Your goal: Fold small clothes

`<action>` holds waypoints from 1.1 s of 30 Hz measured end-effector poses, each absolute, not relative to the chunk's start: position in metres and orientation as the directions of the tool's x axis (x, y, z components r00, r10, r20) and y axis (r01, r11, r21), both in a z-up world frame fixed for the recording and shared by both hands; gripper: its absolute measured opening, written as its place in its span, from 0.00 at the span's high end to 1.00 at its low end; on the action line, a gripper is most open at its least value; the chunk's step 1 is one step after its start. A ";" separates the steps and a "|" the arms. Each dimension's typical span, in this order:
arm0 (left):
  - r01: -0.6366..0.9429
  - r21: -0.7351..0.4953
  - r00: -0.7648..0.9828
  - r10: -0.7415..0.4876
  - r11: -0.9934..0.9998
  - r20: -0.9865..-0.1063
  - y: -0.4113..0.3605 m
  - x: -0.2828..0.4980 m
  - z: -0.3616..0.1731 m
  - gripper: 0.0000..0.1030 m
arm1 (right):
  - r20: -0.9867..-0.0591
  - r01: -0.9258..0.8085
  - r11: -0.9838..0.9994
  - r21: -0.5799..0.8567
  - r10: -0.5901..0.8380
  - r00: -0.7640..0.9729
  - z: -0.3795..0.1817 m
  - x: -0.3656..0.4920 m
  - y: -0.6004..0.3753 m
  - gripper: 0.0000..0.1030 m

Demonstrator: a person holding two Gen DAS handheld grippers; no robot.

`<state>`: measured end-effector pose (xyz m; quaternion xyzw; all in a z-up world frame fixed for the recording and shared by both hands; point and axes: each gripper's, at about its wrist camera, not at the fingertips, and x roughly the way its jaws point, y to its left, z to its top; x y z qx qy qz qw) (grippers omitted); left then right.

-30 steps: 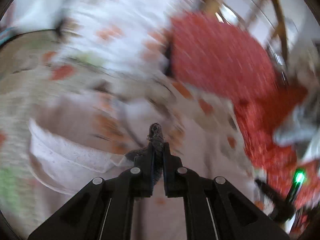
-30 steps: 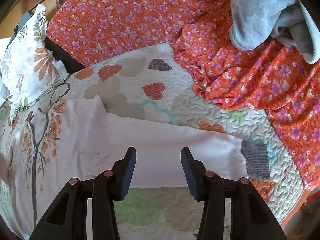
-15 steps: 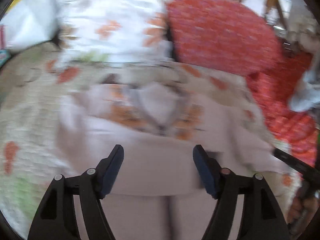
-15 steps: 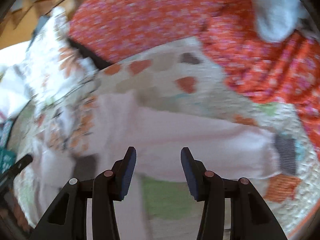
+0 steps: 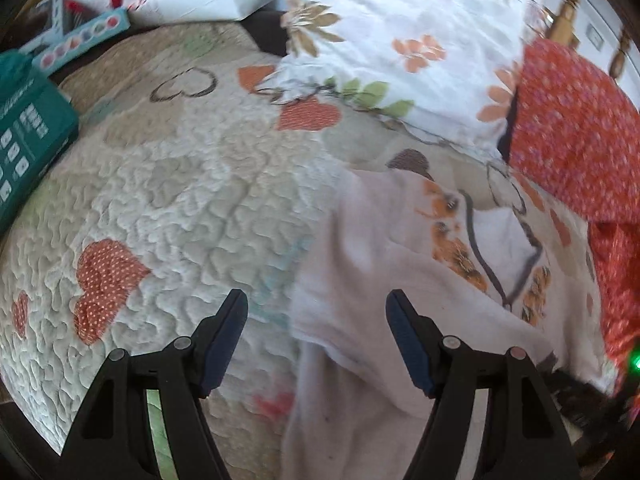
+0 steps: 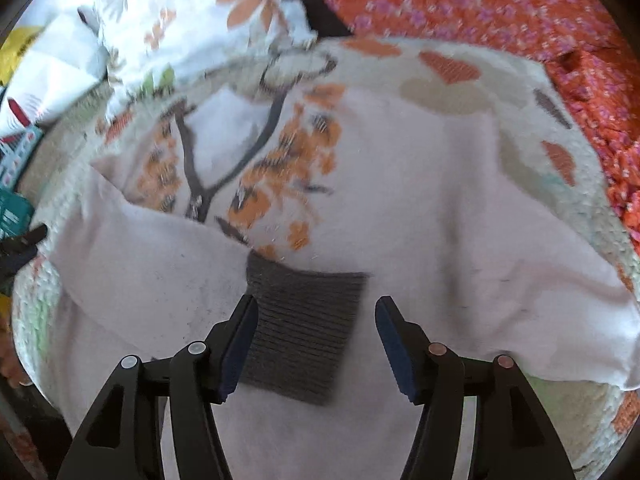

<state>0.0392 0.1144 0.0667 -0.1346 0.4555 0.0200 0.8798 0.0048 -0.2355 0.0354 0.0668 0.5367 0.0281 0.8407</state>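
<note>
Sweater, white w/ orange floral neckline: fold partly done, lying on heart-print quilt

One sleeve laid across the chest, its grey cuff on the body; other side & bottom hem apparently not yet folded in. Right gripper spread wide, empty, over cuff. Left gripper spread wide, empty, at sweater's edge nr quilt. Floral pillow beyond collar
</note>
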 end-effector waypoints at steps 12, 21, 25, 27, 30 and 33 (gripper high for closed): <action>-0.205 -0.227 0.573 -0.071 0.952 -0.816 0.130 0.058 0.057 0.29 | -0.818 0.112 0.992 0.063 -0.013 0.575 0.083 0.020 -0.266 0.89; -0.098 0.018 0.496 0.065 0.995 -0.866 0.074 0.074 0.024 0.29 | -0.882 0.279 0.960 0.031 -0.104 0.459 0.047 0.041 -0.322 0.89; -0.104 0.096 0.452 0.133 0.990 -0.882 0.070 0.079 0.006 0.28 | -0.868 0.294 0.954 0.051 -0.103 0.485 0.060 0.036 -0.334 0.89; -0.110 0.091 0.448 0.131 0.990 -0.884 0.072 0.077 0.009 0.28 | -0.858 0.312 0.948 0.057 -0.113 0.501 0.068 0.032 -0.339 0.89; -0.107 0.078 0.458 0.119 0.991 -0.881 0.071 0.070 0.014 0.28 | -0.848 0.348 0.933 0.090 -0.111 0.518 0.075 0.021 -0.354 0.88; -0.089 0.025 0.489 0.065 0.996 -0.870 0.066 0.057 0.027 0.28 | -0.844 0.347 0.925 0.154 -0.059 0.532 0.077 0.013 -0.362 0.88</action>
